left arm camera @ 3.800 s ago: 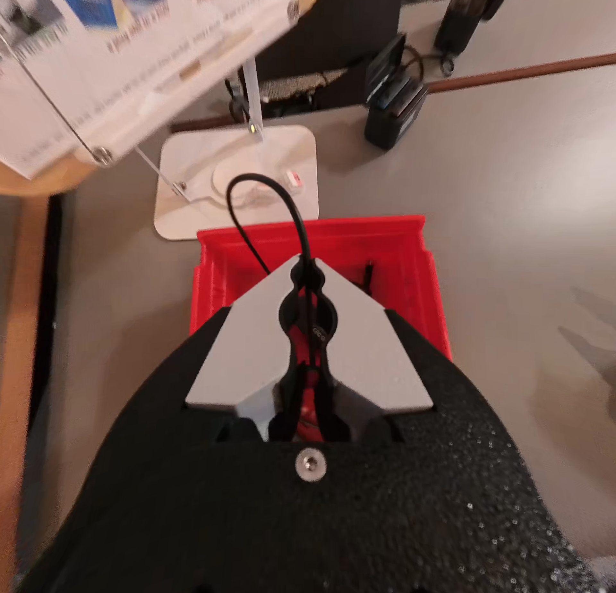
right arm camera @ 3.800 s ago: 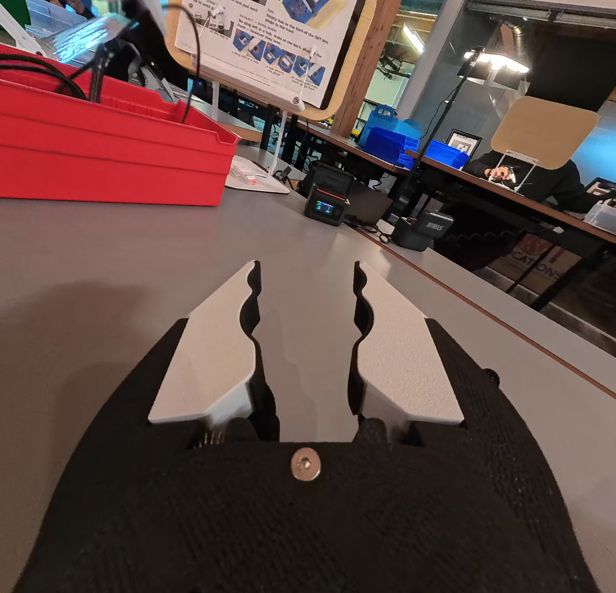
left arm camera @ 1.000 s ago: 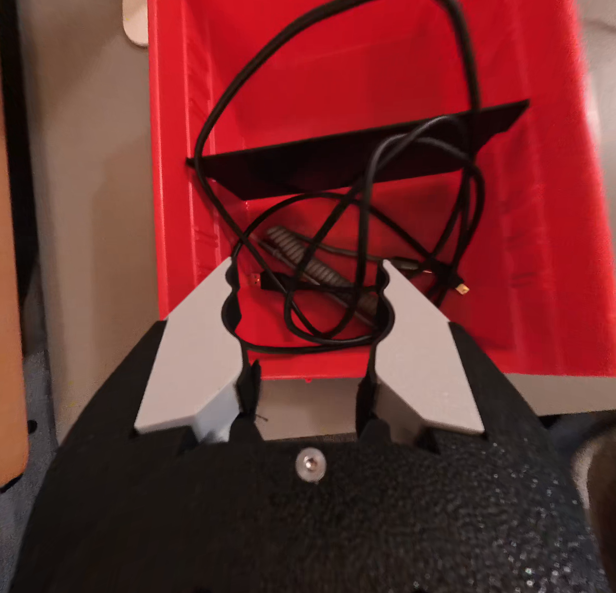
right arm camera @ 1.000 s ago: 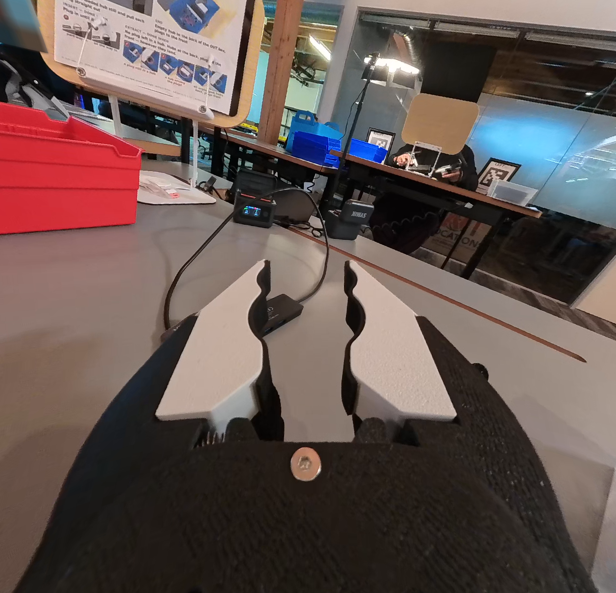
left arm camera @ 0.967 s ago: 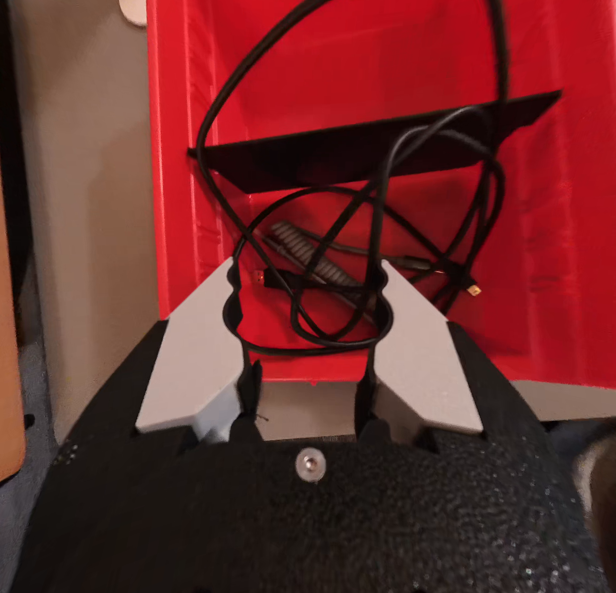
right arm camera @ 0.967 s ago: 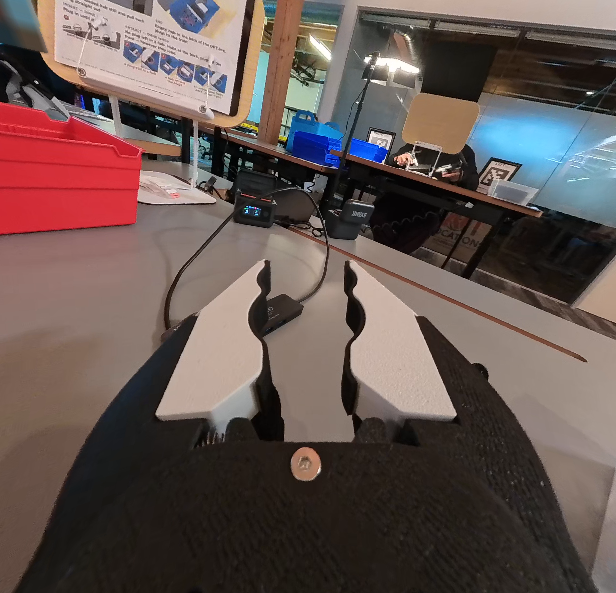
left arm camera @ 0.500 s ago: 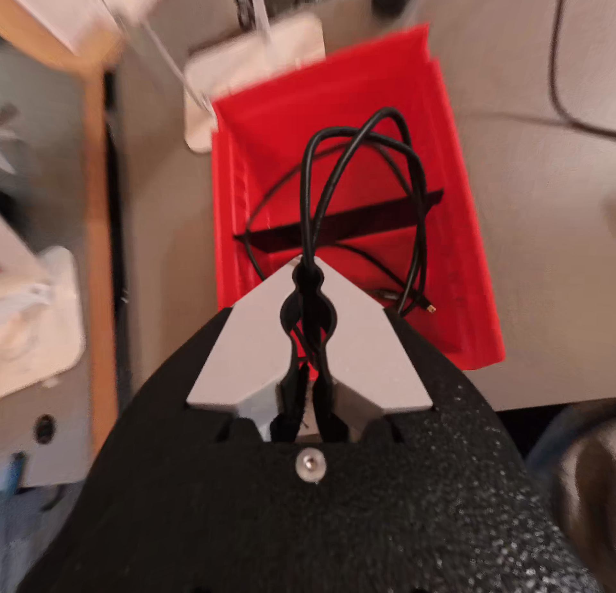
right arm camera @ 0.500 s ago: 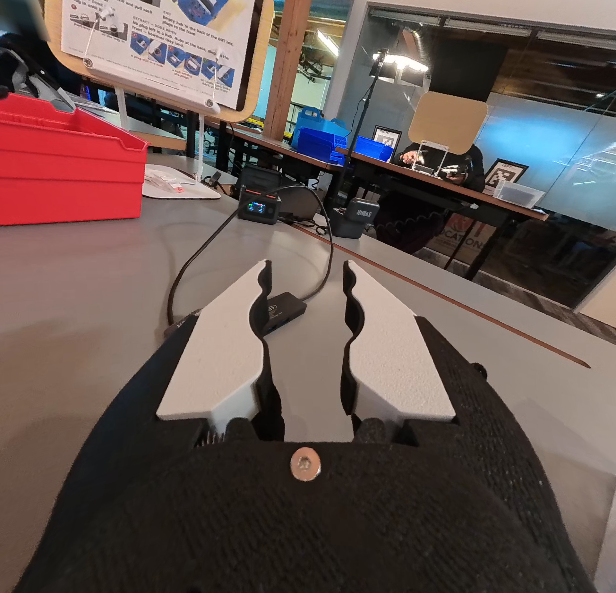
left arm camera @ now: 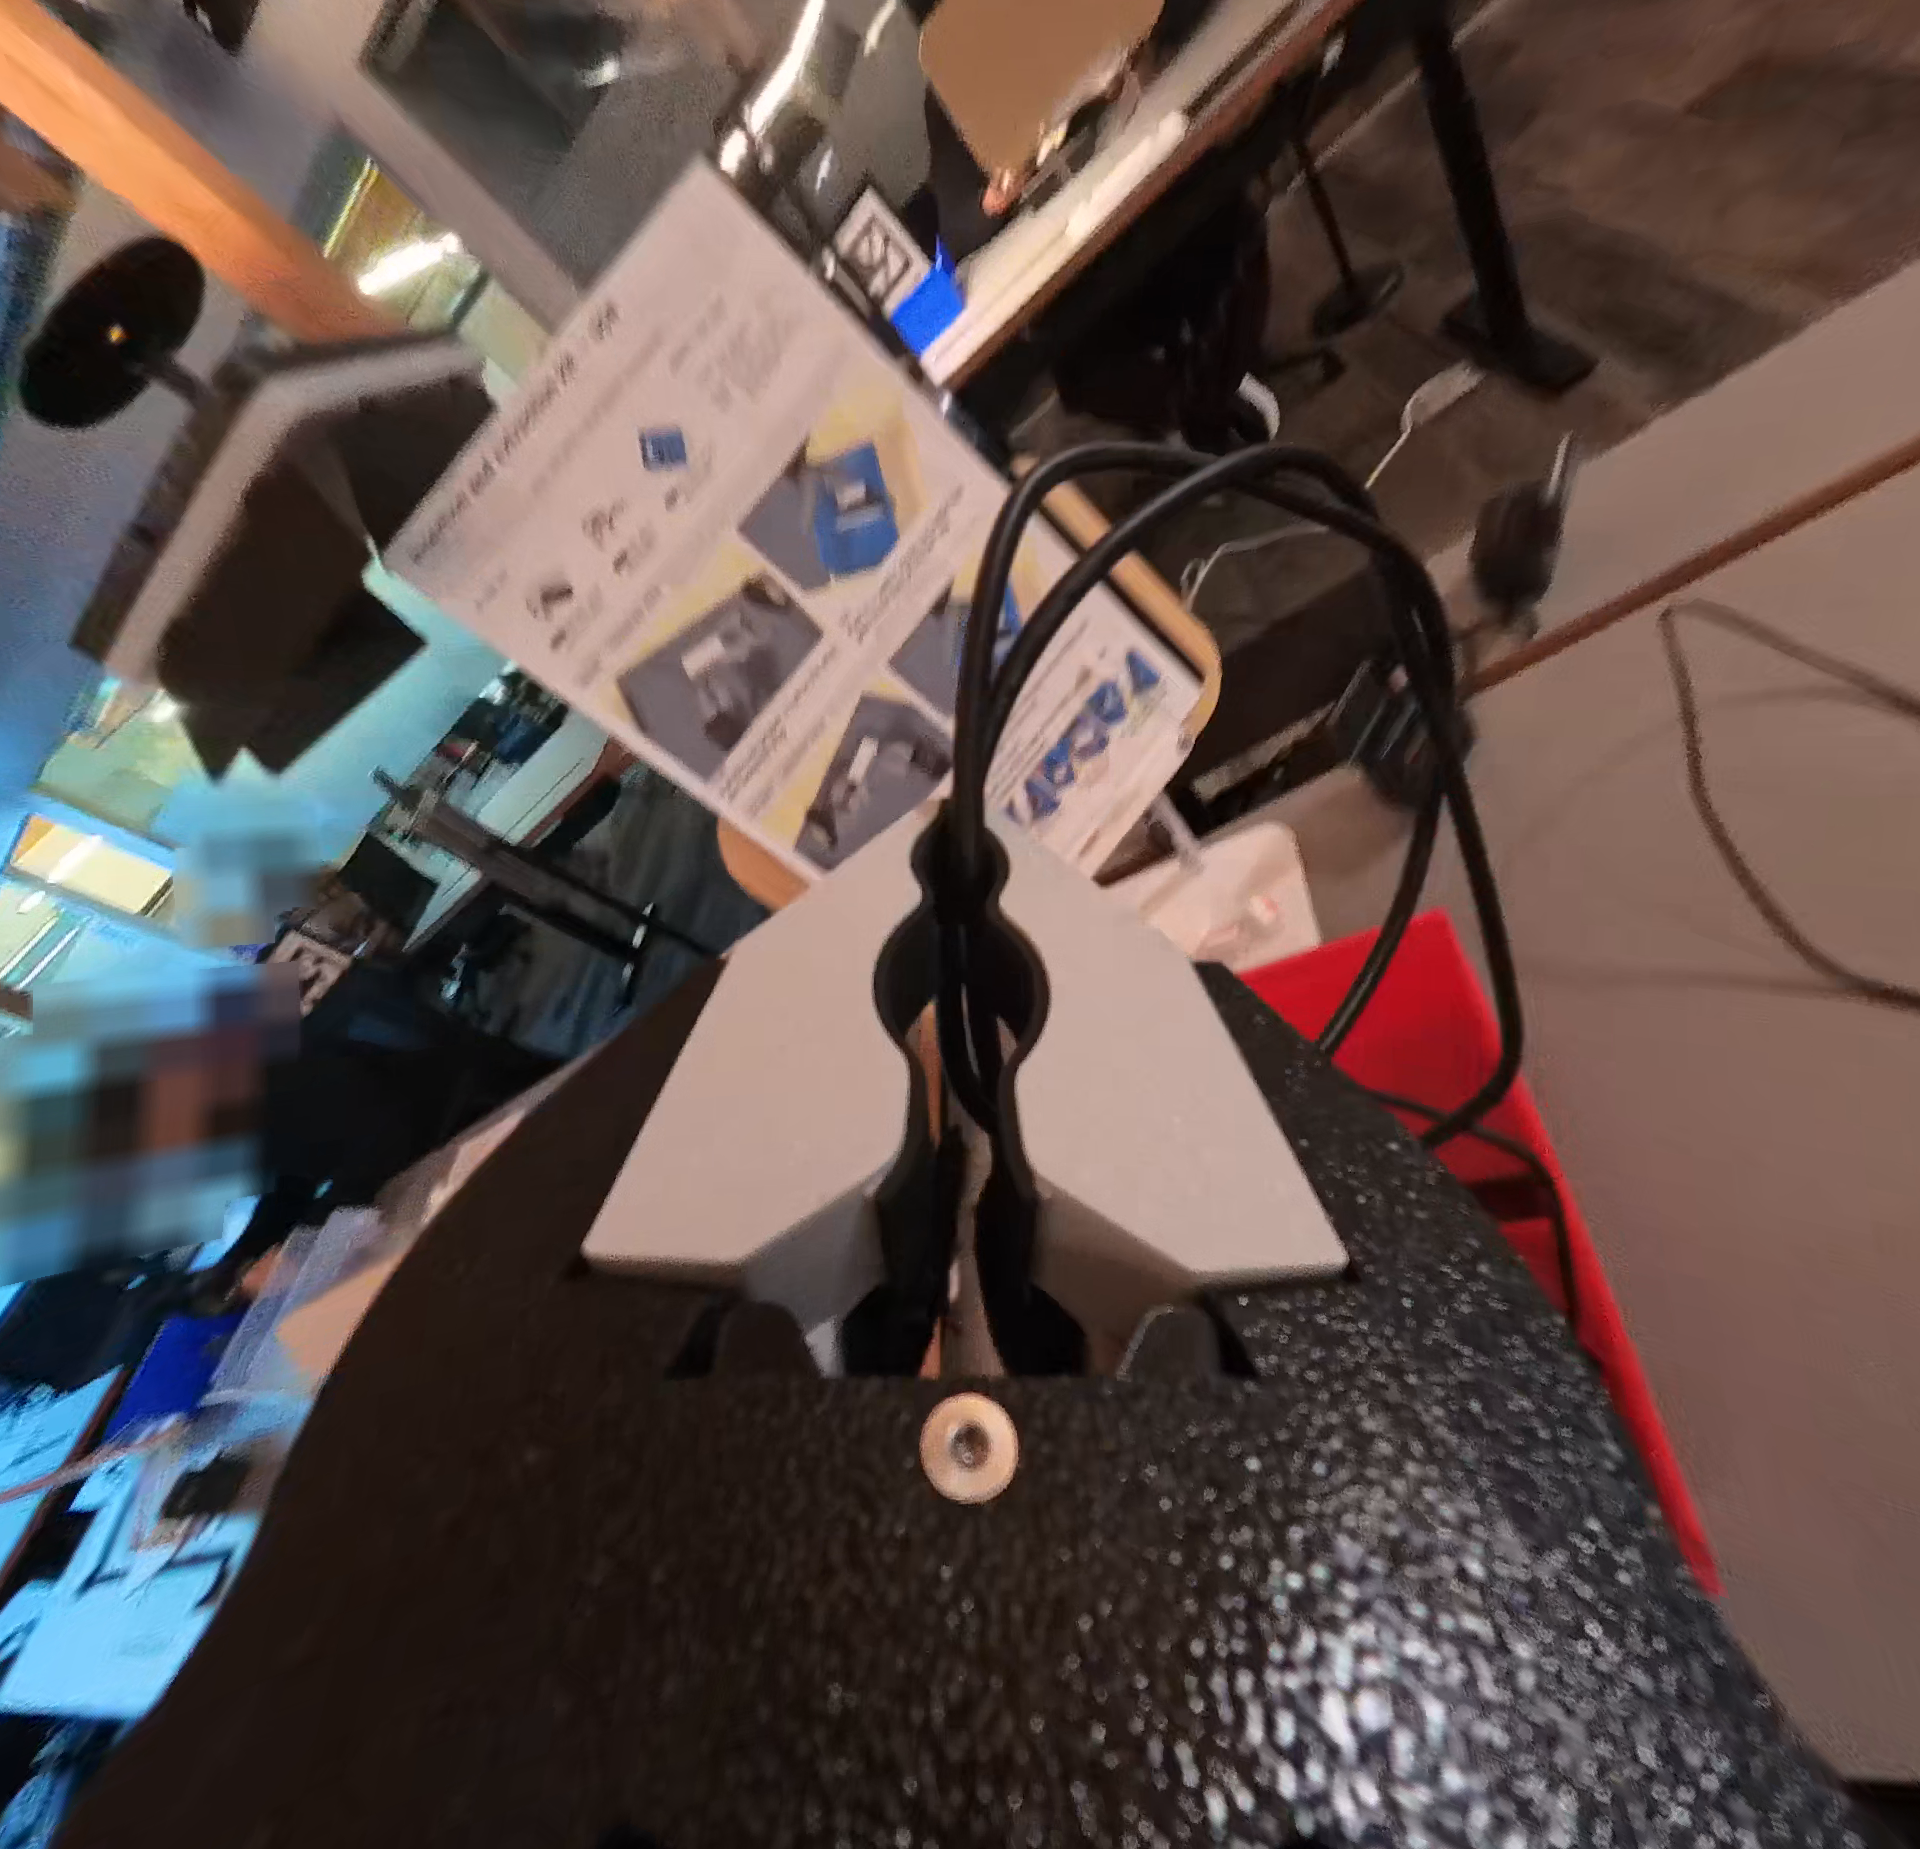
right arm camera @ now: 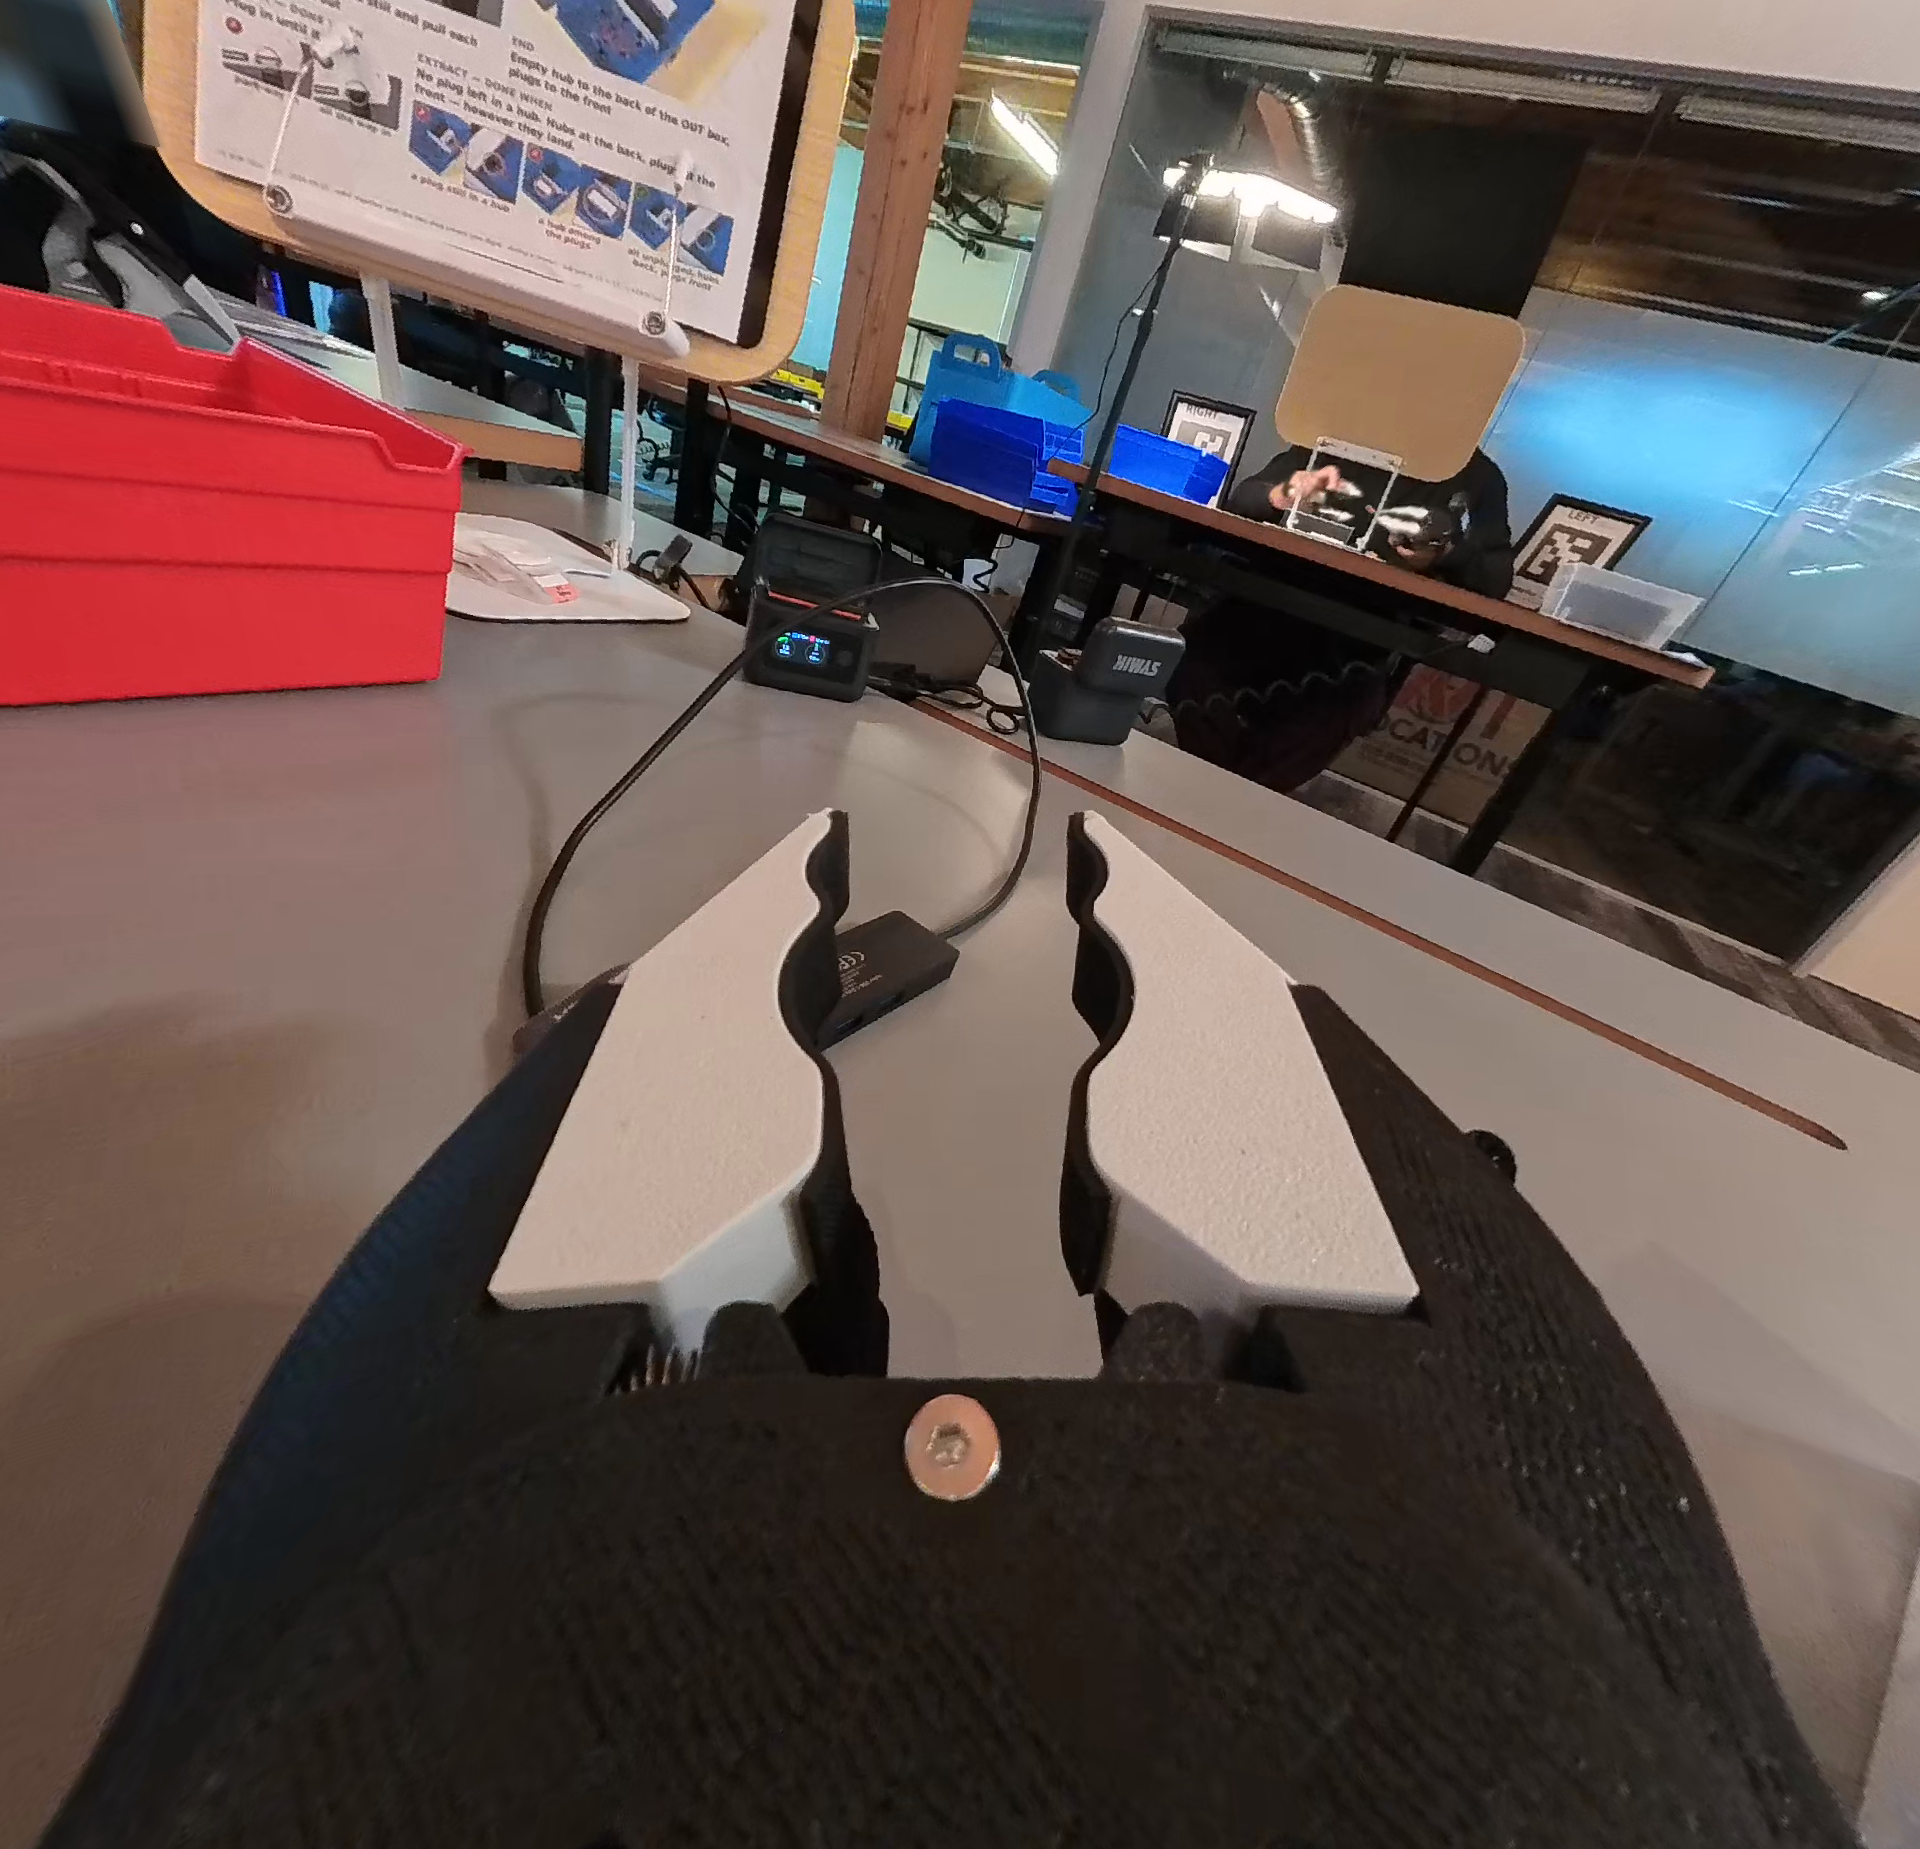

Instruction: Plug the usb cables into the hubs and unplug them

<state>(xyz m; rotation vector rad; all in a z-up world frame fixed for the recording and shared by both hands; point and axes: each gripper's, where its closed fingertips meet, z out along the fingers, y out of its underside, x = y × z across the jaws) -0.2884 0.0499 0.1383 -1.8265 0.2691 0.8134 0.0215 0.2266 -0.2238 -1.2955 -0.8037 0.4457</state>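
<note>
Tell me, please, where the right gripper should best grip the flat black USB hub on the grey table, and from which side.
Probably across the two long edges of the flat black USB hub, coming from its near end. The body is thin and lies flat; its cord leaves the far end, so the near end is free. The right gripper is open, already almost facing it.

Motion blur smears the tilted left wrist view. The thin black usb cable point(left arm camera: 1423, 656) vanishes behind the fingers' black body, its plugs unseen. The flat black rectangular usb hub point(right arm camera: 883, 968) lies half hidden behind the right gripper's left finger.
</note>
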